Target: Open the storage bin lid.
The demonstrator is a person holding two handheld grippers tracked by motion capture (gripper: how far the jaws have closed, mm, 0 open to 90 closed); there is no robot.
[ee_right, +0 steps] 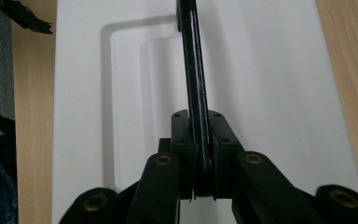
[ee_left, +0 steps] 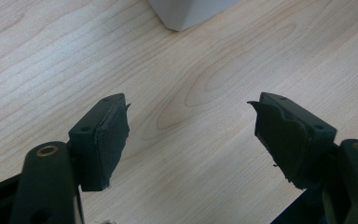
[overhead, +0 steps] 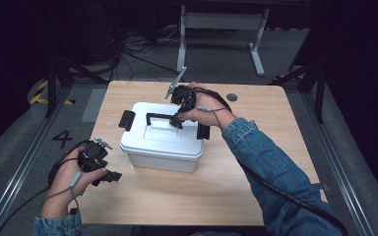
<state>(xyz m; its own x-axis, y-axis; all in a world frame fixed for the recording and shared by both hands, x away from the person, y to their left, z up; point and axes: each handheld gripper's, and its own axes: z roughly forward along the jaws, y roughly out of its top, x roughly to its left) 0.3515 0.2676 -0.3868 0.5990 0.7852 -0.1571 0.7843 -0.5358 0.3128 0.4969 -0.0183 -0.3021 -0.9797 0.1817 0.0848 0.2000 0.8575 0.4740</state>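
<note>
- So there's a white lidded storage box (overhead: 160,140) sitting roughly mid-table on a light wood table (overhead: 256,162), and everything else is best placed off that box.
- The right gripper (overhead: 176,121) is hovering over the box lid, and the right hand (overhead: 197,109) is reaching in from the box's far right side. Its jaws are clamping tight on the box's black carry handle (overhead: 158,117), which is standing up off the lid.
- The right gripper view is giving the close-up the high view can't: the handle (ee_right: 194,74) is running edge-on as a thin black strip straight between the two jaws of the right gripper (ee_right: 201,140), with the lid's recessed handle pocket (ee_right: 135,79) showing underneath.
- The left gripper (overhead: 107,176) is hanging near the box's front left corner, well off it, in the left hand (overhead: 74,172). Its jaws are spread wide with nothing between them.
- The left gripper view is showing that gap over bare wood grain, the left gripper (ee_left: 191,135) pointing at the table, with just a white corner of the box (ee_left: 186,11) poking in at the top.
- The high view alone is showing the black side latches (overhead: 126,120) flipped outward at the box's ends, plus the denim sleeve (overhead: 270,167).
- Writing-wise: a black "4" (overhead: 62,138) is marked on the grey floor left of the box. No brand readable on the box.
</note>
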